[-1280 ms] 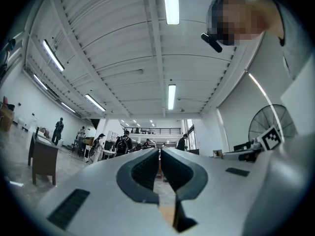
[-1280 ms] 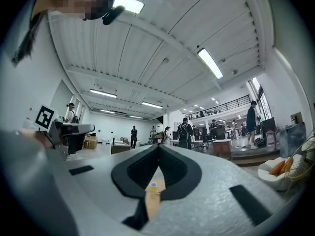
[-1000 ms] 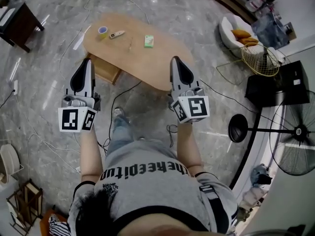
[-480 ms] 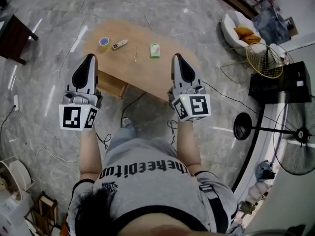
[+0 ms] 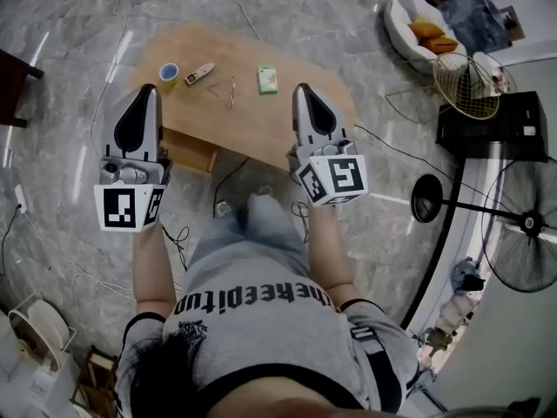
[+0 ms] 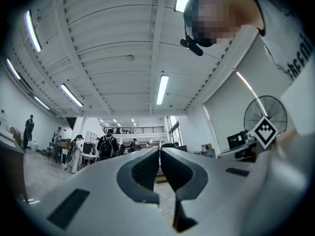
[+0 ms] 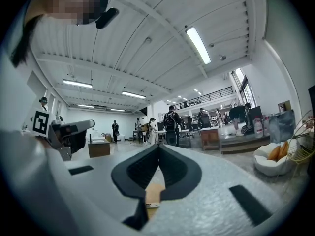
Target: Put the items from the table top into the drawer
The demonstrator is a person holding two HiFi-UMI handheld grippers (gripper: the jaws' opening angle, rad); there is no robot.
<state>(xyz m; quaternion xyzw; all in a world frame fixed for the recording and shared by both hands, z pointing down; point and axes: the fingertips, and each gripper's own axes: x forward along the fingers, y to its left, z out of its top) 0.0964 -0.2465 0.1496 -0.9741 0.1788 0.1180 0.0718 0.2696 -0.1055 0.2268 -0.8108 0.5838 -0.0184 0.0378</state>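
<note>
Table (image 5: 261,127): tape (image 5: 169,74) at ten o'clock, green box (image 5: 267,78), possibly soap, at twelve; left gripper (image 5: 148,90) and right gripper (image 5: 301,88) clenched, empty.

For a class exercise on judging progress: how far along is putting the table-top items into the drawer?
Done: nothing stowed that I can see; the drawer looks pulled out. In hand: nothing; the left gripper and right gripper are shut, empty. Left: tape roll, white remote-like item, thin stick and green box, all on the table.

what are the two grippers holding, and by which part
Nothing: the left gripper and the right gripper are both shut with nothing between the jaws.
</note>
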